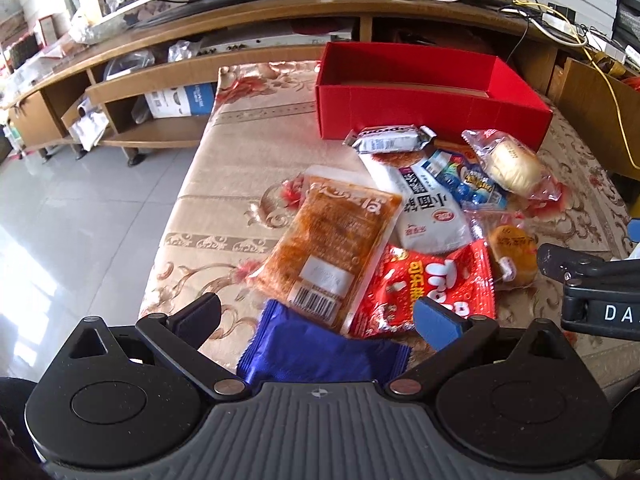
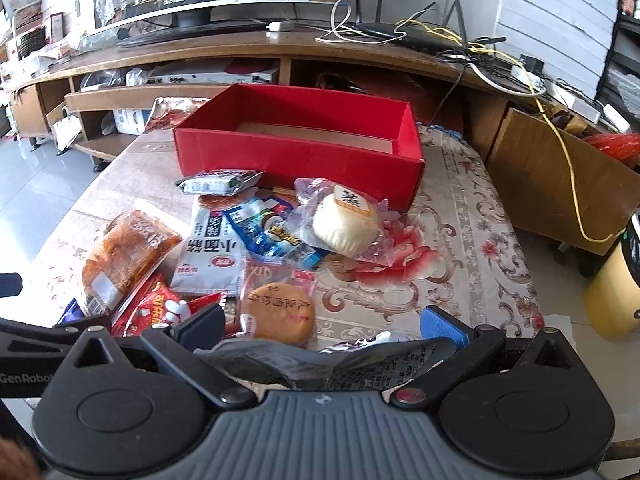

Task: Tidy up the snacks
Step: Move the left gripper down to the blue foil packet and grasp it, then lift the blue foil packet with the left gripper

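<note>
Snacks (image 1: 400, 216) lie heaped near the red box (image 1: 432, 116). Left gripper (image 1: 316, 316) is spread over a blue packet (image 1: 320, 354); only the right view shows the right gripper (image 2: 324, 330) spread around a half-hidden grey wrapper (image 2: 320, 360).

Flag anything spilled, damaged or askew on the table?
Nothing spilled or torn. The snacks lie in a loose overlapping heap in front of the red box, whose visible floor looks bare. The orange spicy packet lies over the red packet and blue packet. A grey wrapper sits crumpled between the right tool's fingers.
</note>
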